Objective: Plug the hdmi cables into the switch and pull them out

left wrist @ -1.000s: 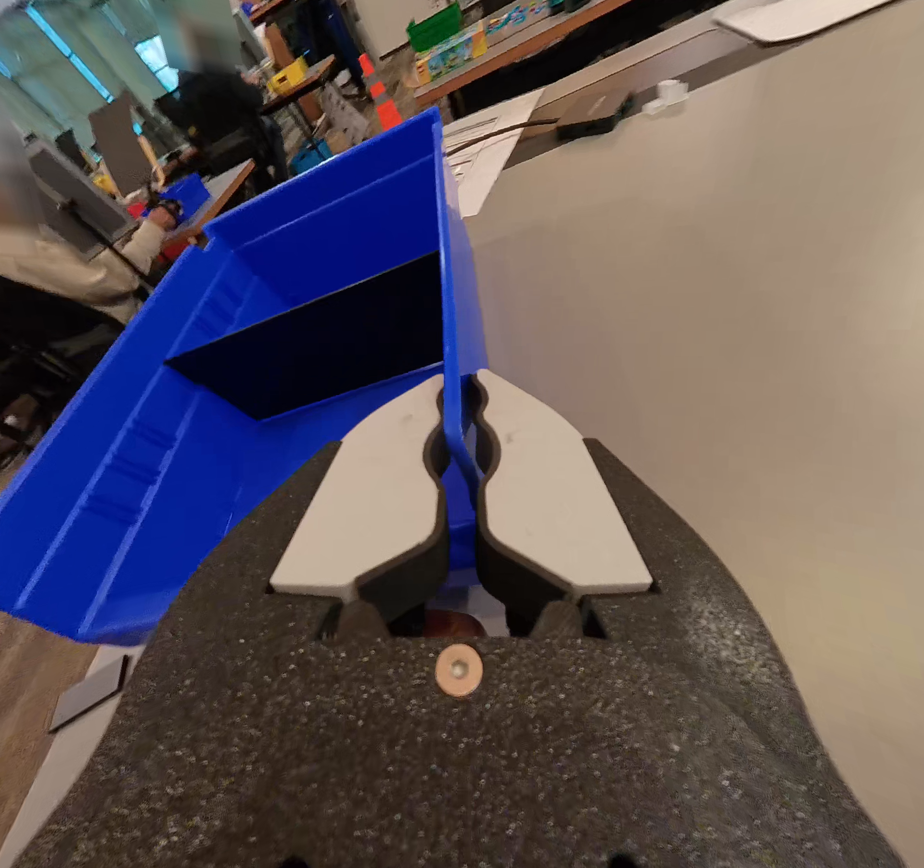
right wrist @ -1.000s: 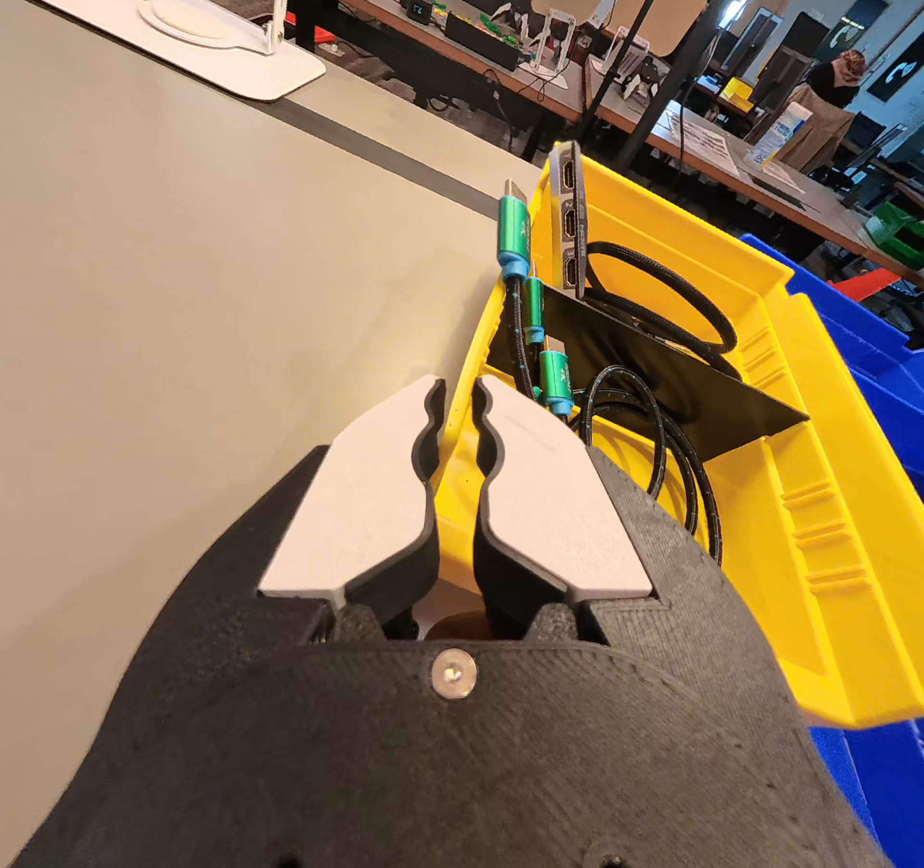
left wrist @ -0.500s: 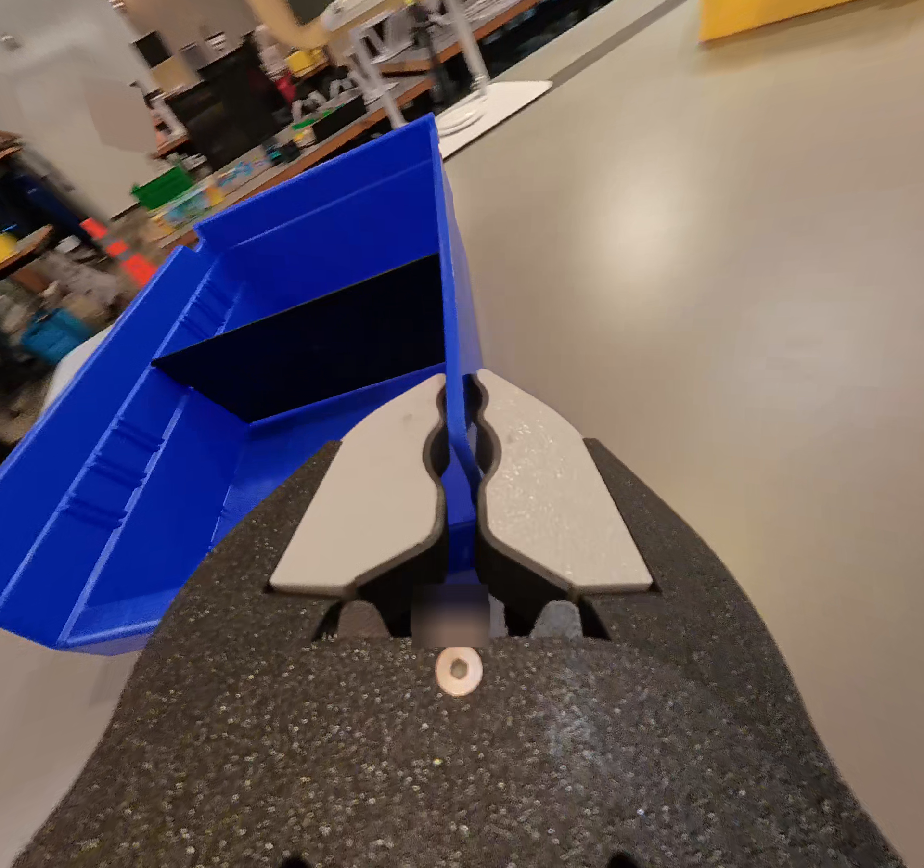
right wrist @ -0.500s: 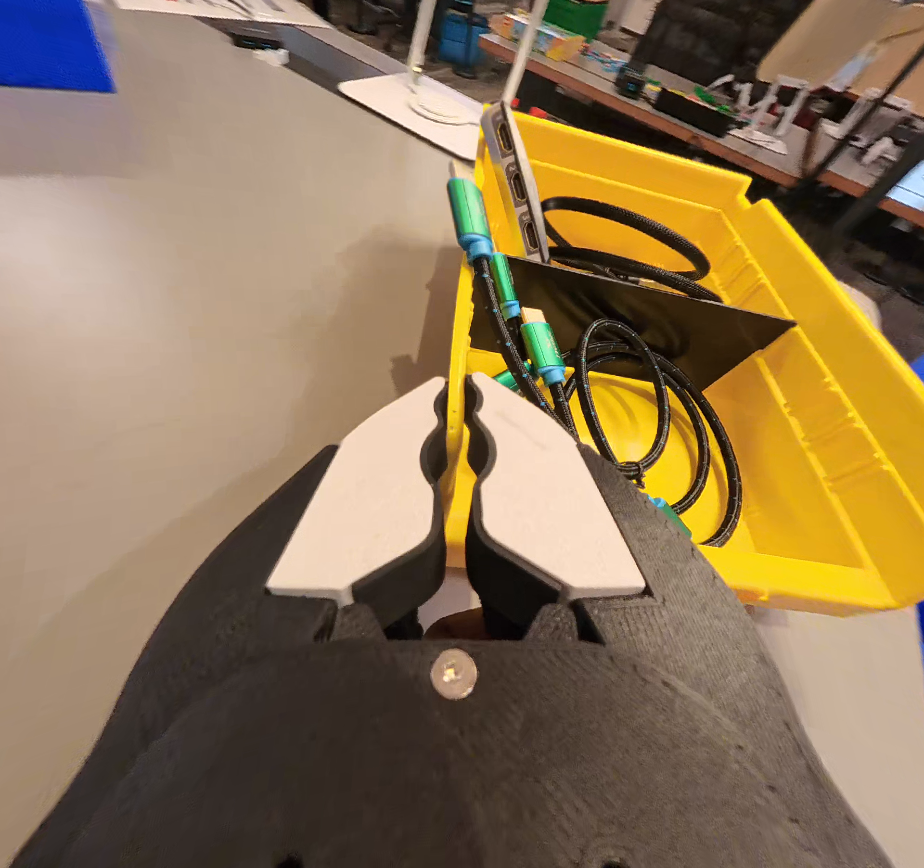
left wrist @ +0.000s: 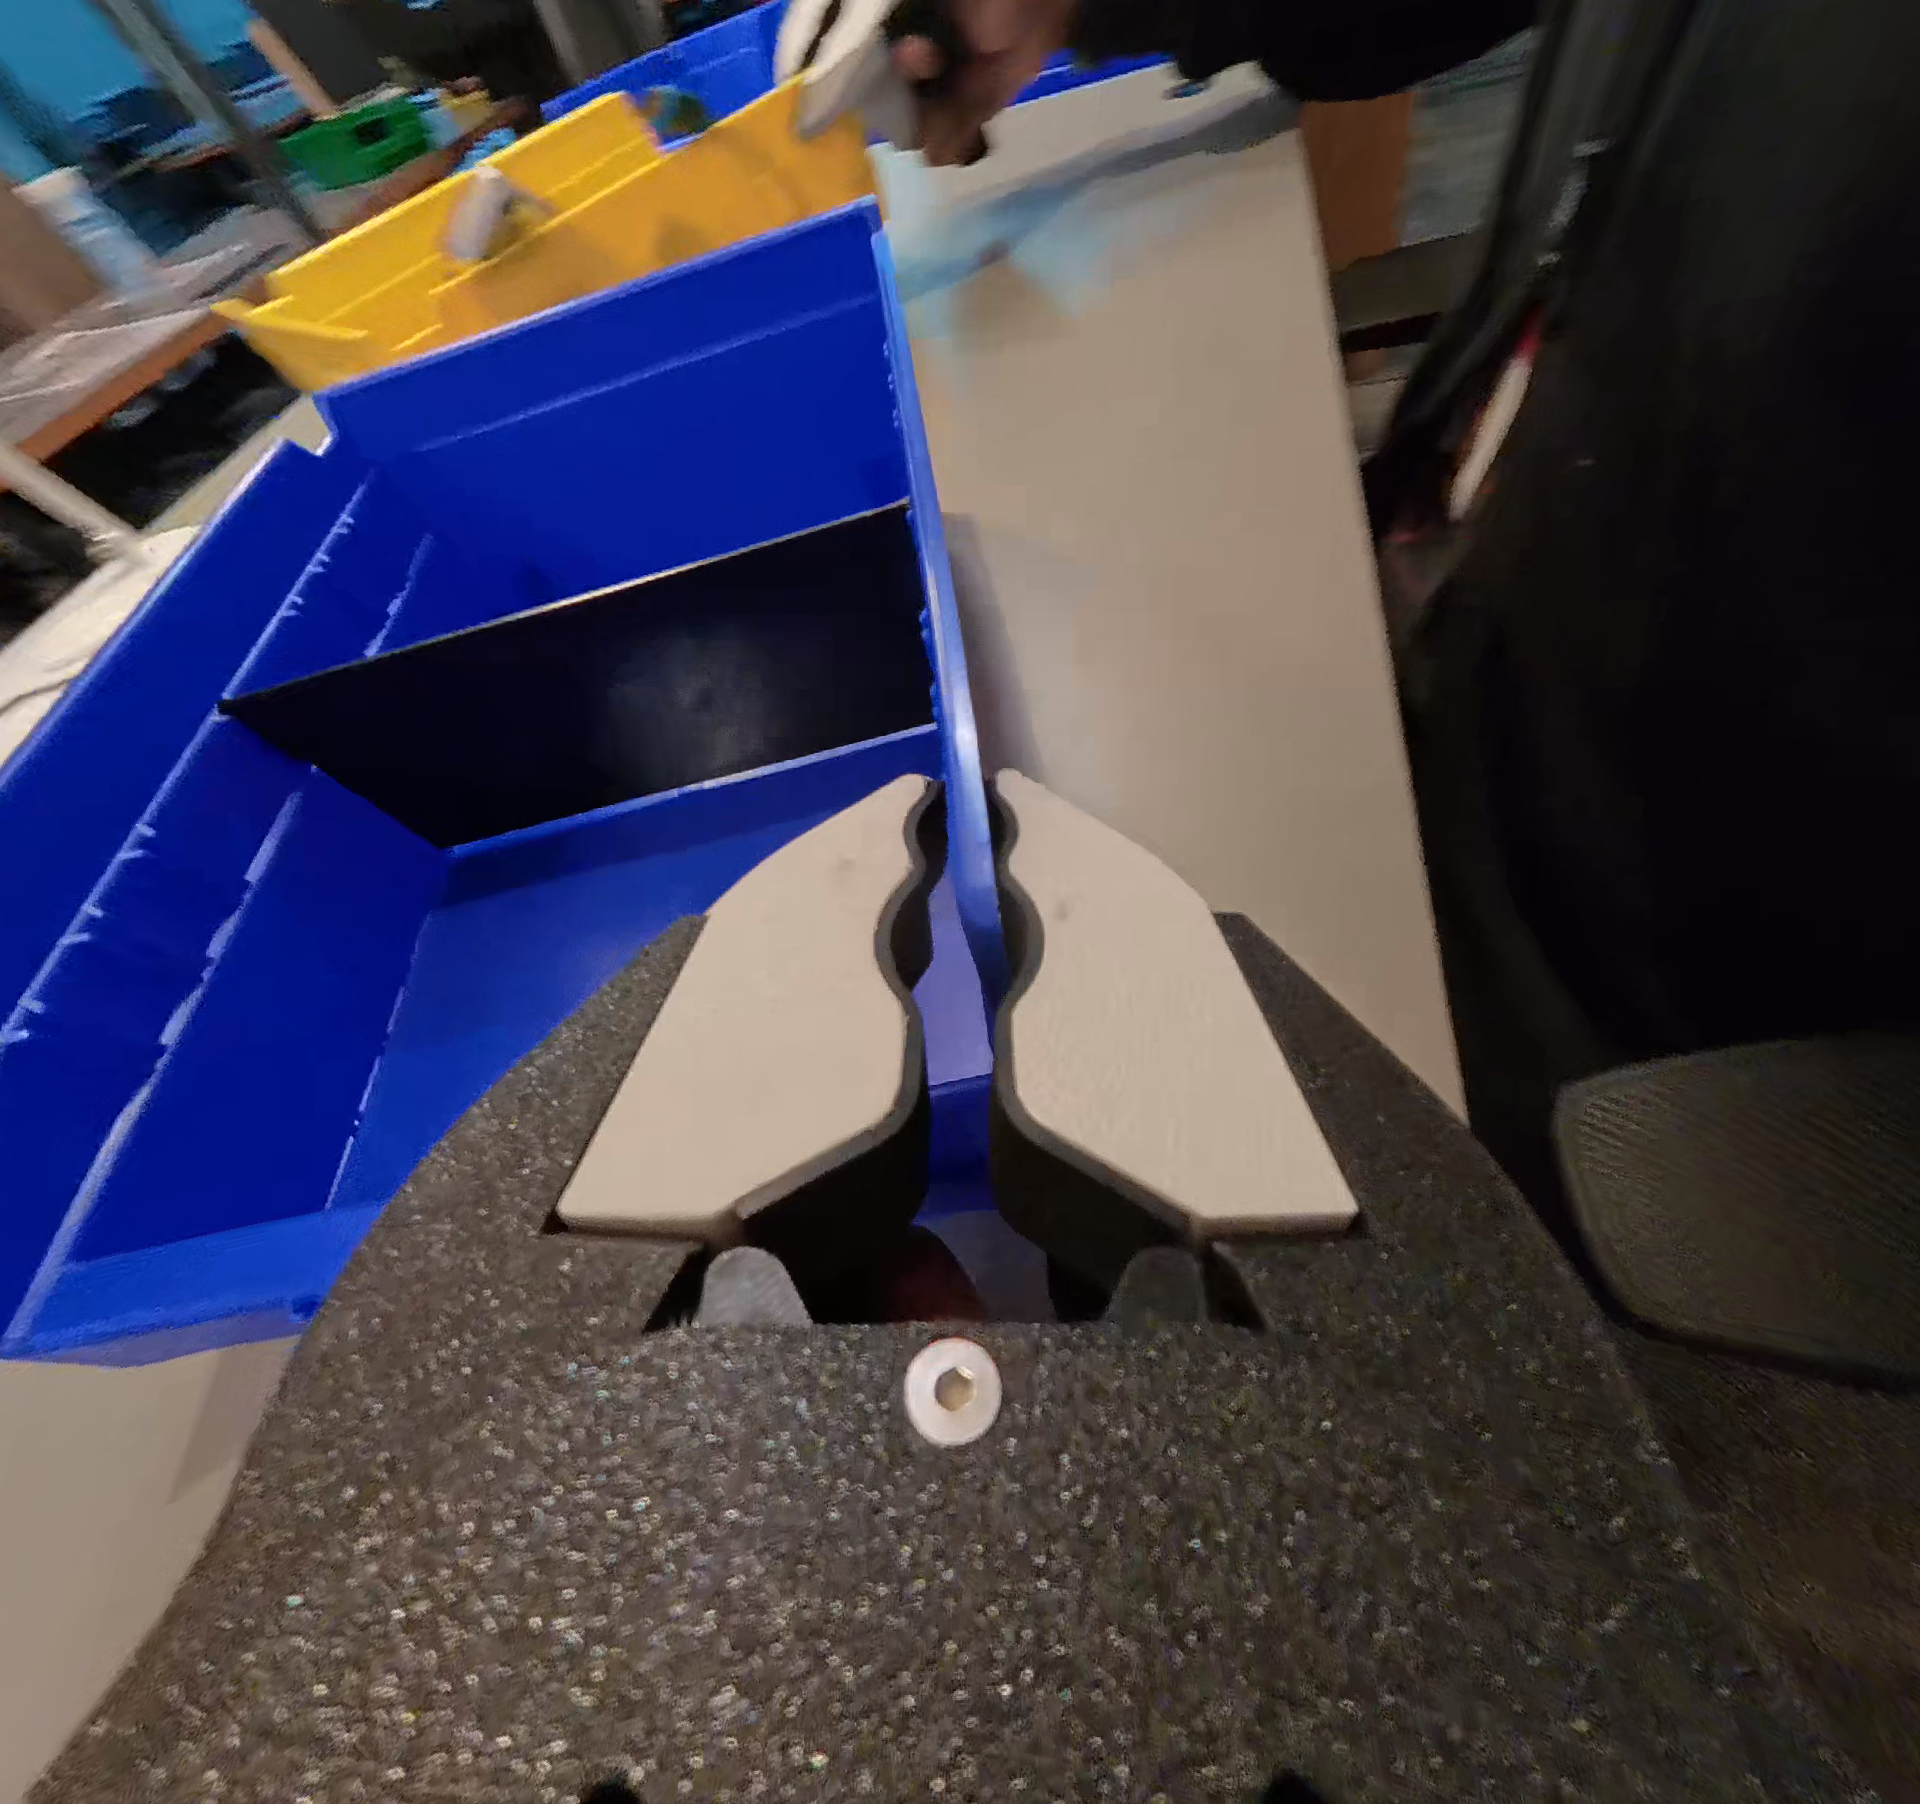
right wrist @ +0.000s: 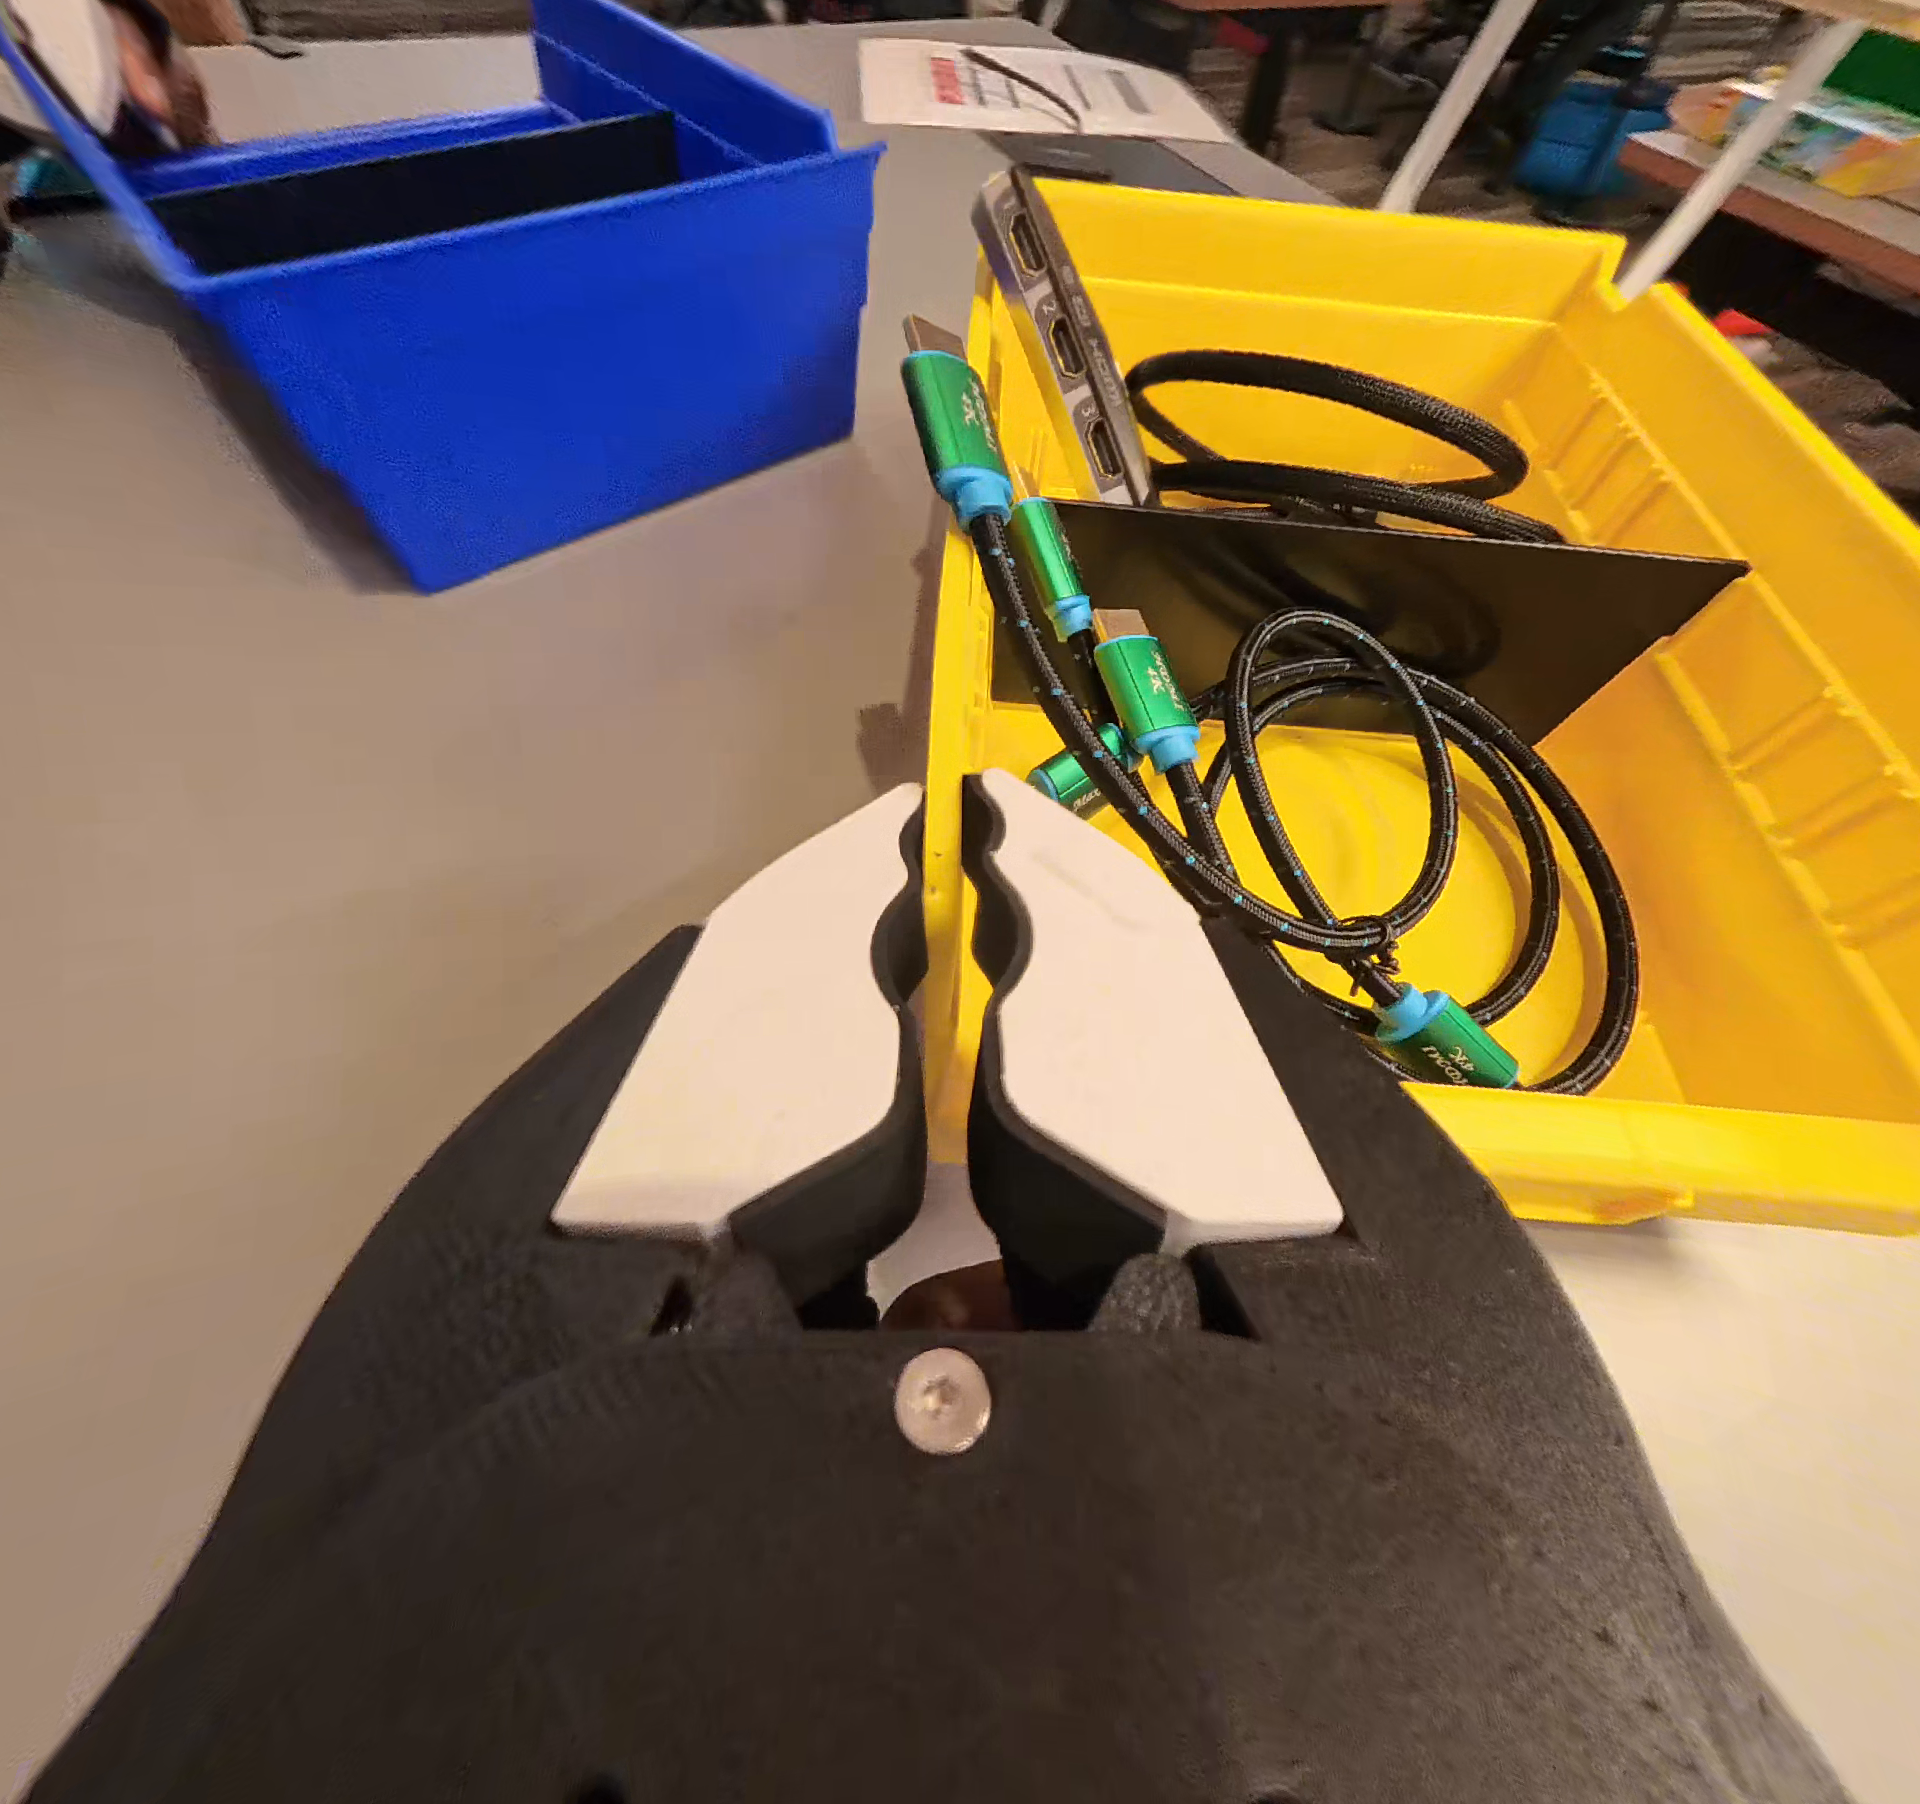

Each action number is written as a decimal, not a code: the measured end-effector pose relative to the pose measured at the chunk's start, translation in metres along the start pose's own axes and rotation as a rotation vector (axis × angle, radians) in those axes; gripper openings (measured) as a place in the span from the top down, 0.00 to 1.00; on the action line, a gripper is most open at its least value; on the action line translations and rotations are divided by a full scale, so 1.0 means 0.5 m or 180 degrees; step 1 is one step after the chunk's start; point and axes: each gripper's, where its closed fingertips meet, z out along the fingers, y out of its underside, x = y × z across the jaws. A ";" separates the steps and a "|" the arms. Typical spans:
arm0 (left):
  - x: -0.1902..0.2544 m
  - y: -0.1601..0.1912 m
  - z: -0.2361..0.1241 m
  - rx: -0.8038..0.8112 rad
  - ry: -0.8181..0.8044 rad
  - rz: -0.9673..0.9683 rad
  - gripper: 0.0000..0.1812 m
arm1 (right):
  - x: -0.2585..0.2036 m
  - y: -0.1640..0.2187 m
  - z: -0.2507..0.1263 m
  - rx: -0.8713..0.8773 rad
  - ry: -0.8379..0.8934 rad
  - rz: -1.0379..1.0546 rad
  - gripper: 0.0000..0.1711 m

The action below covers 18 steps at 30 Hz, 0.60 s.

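My right gripper is shut on the left wall of a yellow bin on the grey table. Inside, a grey HDMI switch leans upright against that wall, its ports facing out and empty. Black braided HDMI cables with green plugs lie coiled in the bin, none plugged in; one plug sticks up over the wall. My left gripper is shut on the right wall of an empty blue bin. The right gripper also shows far off in the left wrist view.
Each bin has a black divider. The blue bin stands left of the yellow one, a gap of table between them. A printed sheet lies behind. A person's dark sleeve and body fill the right of the left wrist view. My right fingertips sit around 45 cm from my left ones.
Both grippers have swung round with their bins still held. The two bins have come near each other, and each view now shows the other bin.
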 end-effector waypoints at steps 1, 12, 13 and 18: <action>0.011 -0.005 0.006 0.0023 0.0146 0.0014 0.97 | 0.003 -0.005 0.012 0.0008 -0.0088 -0.0028 0.97; 0.105 -0.071 0.113 0.0211 0.0985 0.0248 0.97 | -0.017 -0.076 0.177 0.0210 -0.0917 -0.0180 0.97; 0.111 -0.078 0.127 0.0228 0.1008 0.0267 0.97 | -0.023 -0.083 0.192 0.0227 -0.0974 -0.0204 0.97; 0.132 -0.110 0.194 0.0319 0.1017 0.0376 0.97 | -0.055 -0.114 0.260 0.0293 -0.1275 -0.0258 0.96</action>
